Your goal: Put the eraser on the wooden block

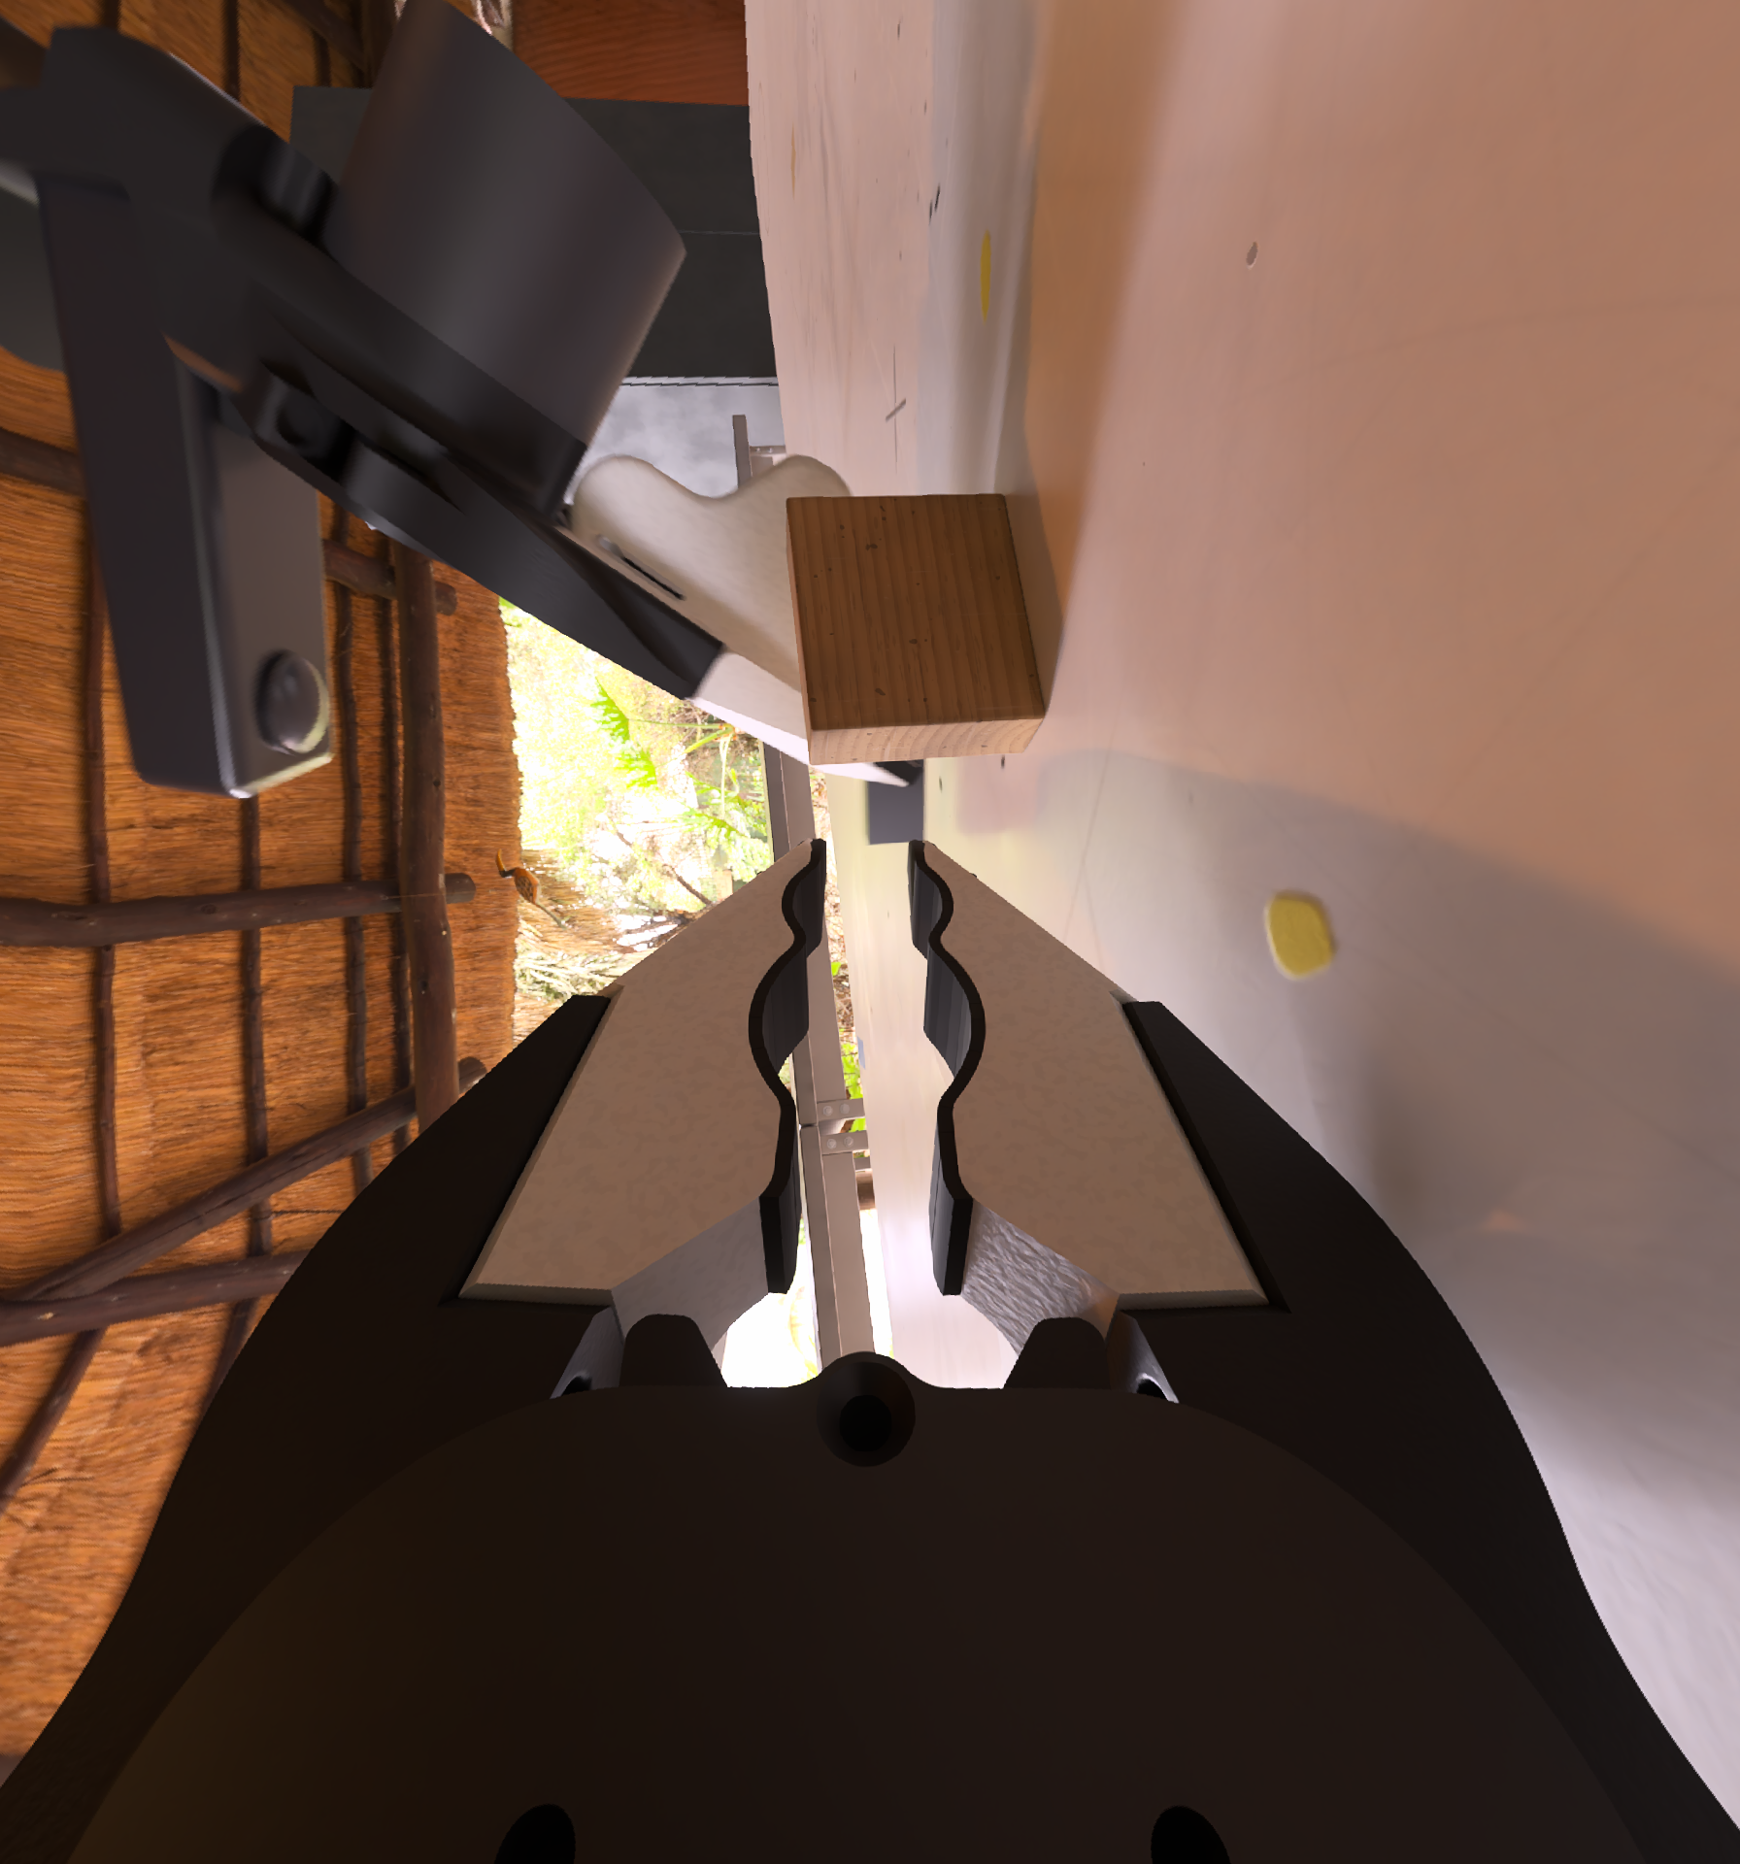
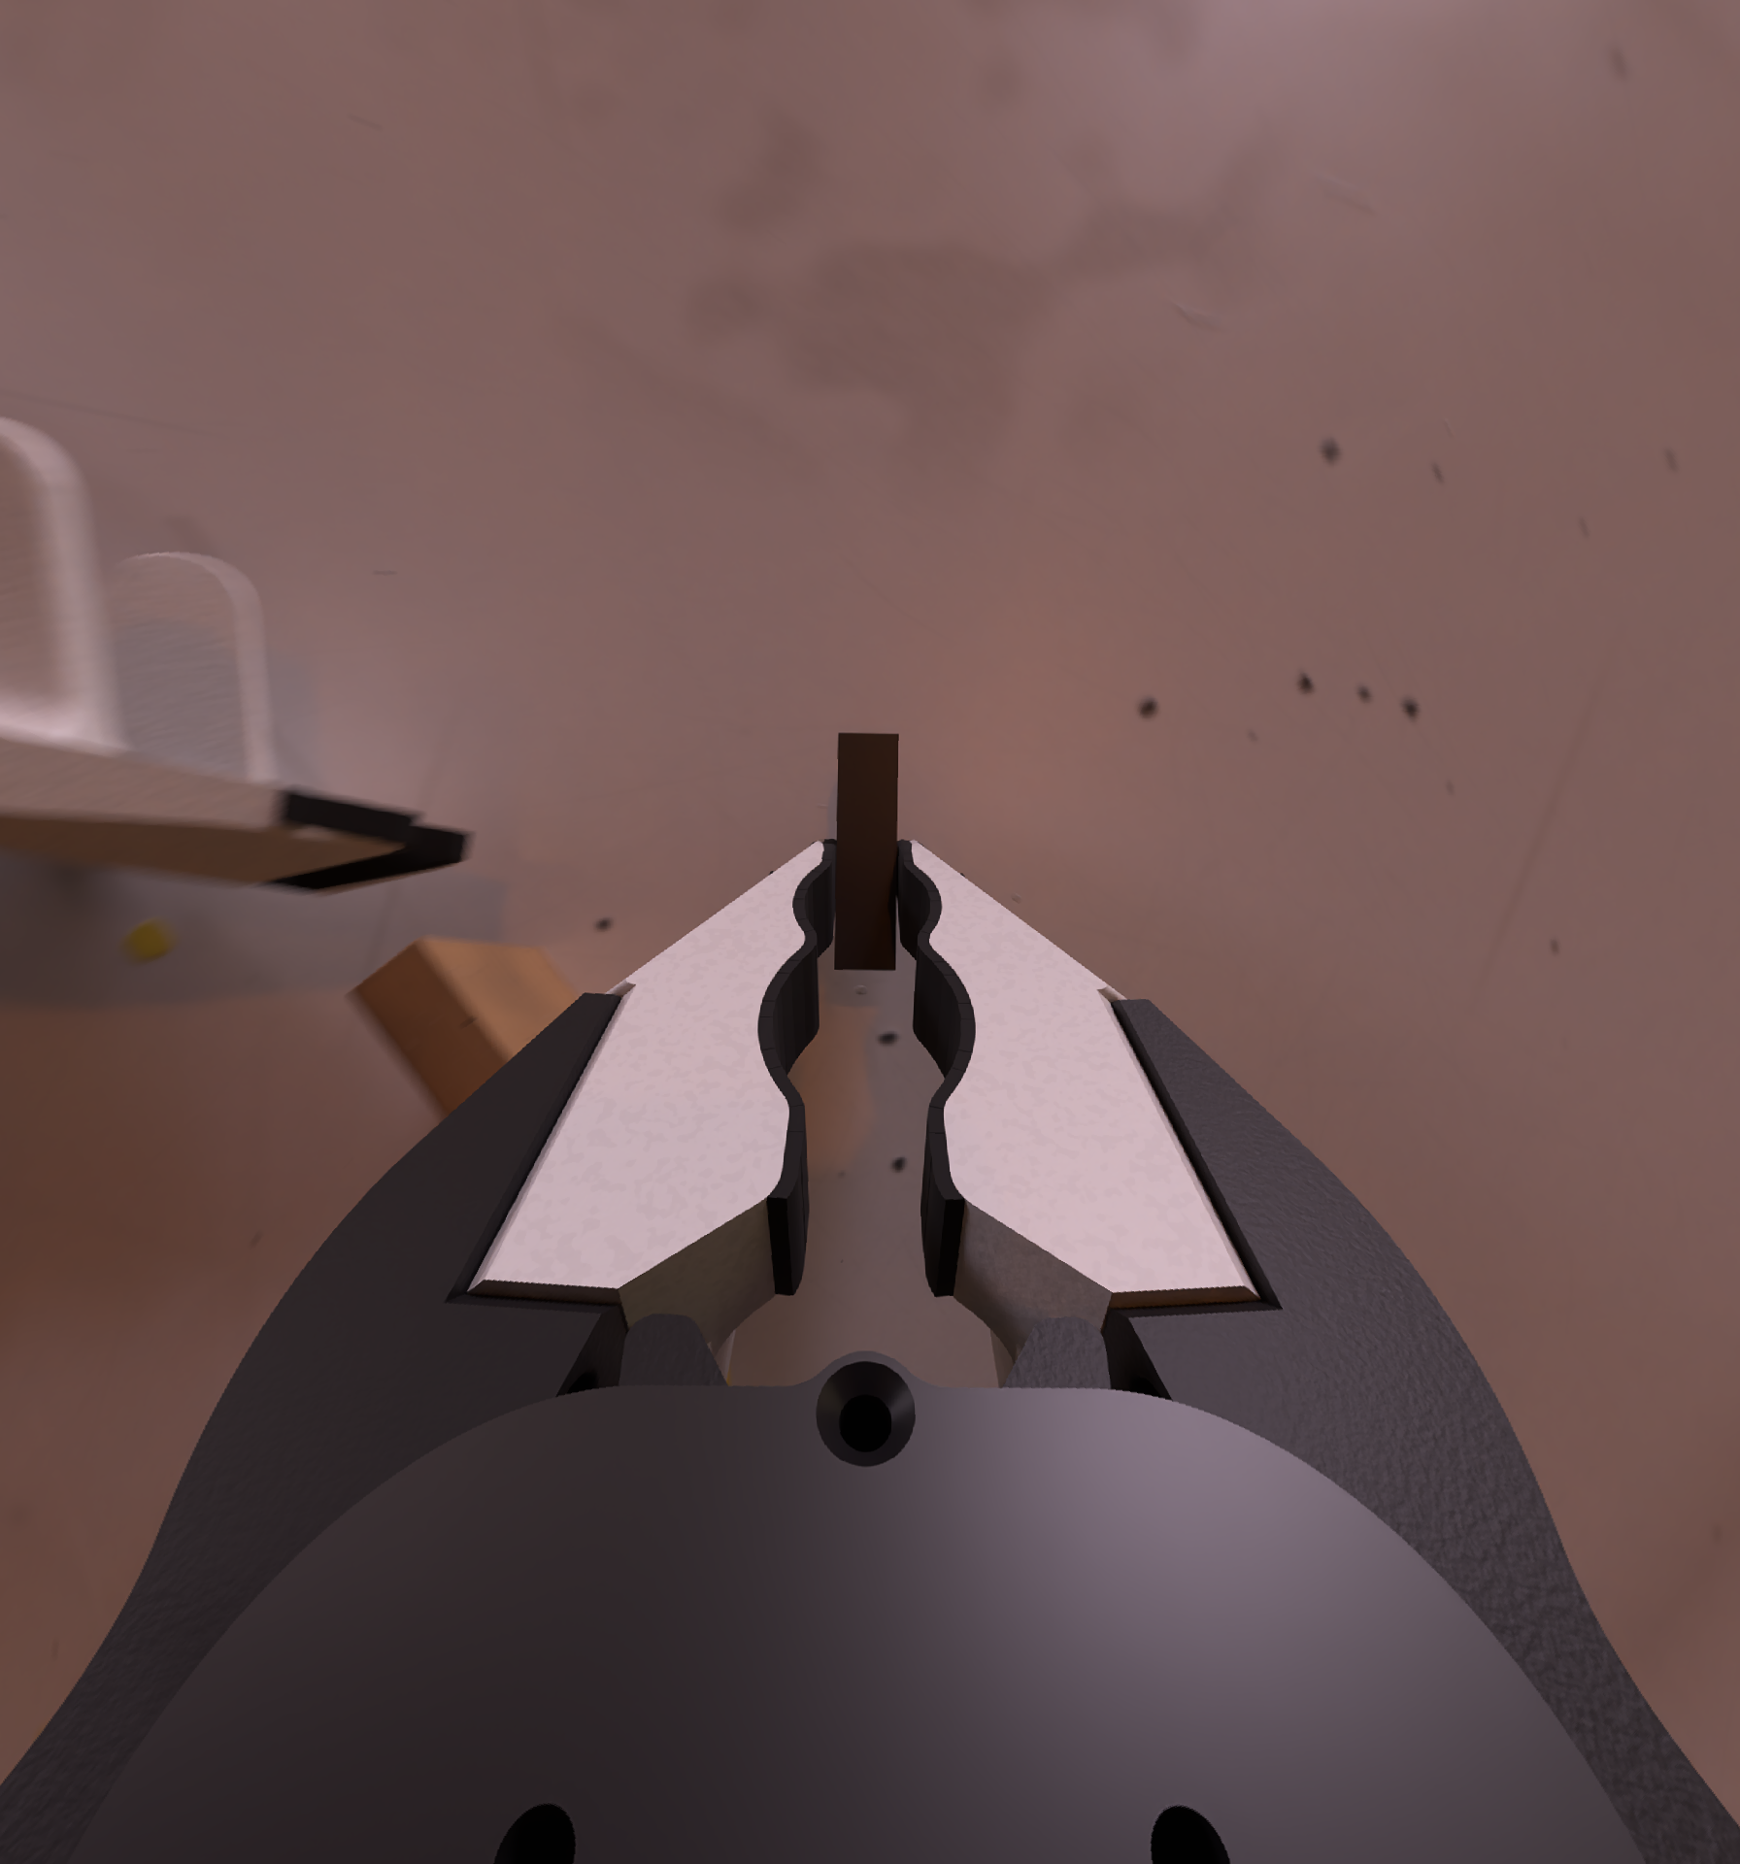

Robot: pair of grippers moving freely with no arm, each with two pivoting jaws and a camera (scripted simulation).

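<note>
The wooden block [image 1: 916, 625] lies flat on the pale table [image 1: 1401, 504]; in the right wrist view it shows at lower left [image 2: 462, 1009]. My right gripper [image 2: 866, 857] is shut on a dark brown eraser [image 2: 866, 807], held upright over the table, to the right of the block and apart from it. In the left wrist view the right gripper [image 1: 891, 782] reaches in from the upper left behind the block, with the eraser [image 1: 894, 815] at its tip. My left gripper [image 1: 866, 857] is open and empty, pointing at the block's near end.
The left gripper's fingertips [image 2: 382, 842] hover above the block at the left of the right wrist view. Small yellow spots [image 1: 1300, 933] [image 2: 148, 940] and dark specks mark the table. A thatched wall [image 1: 190, 1009] stands beyond the table edge.
</note>
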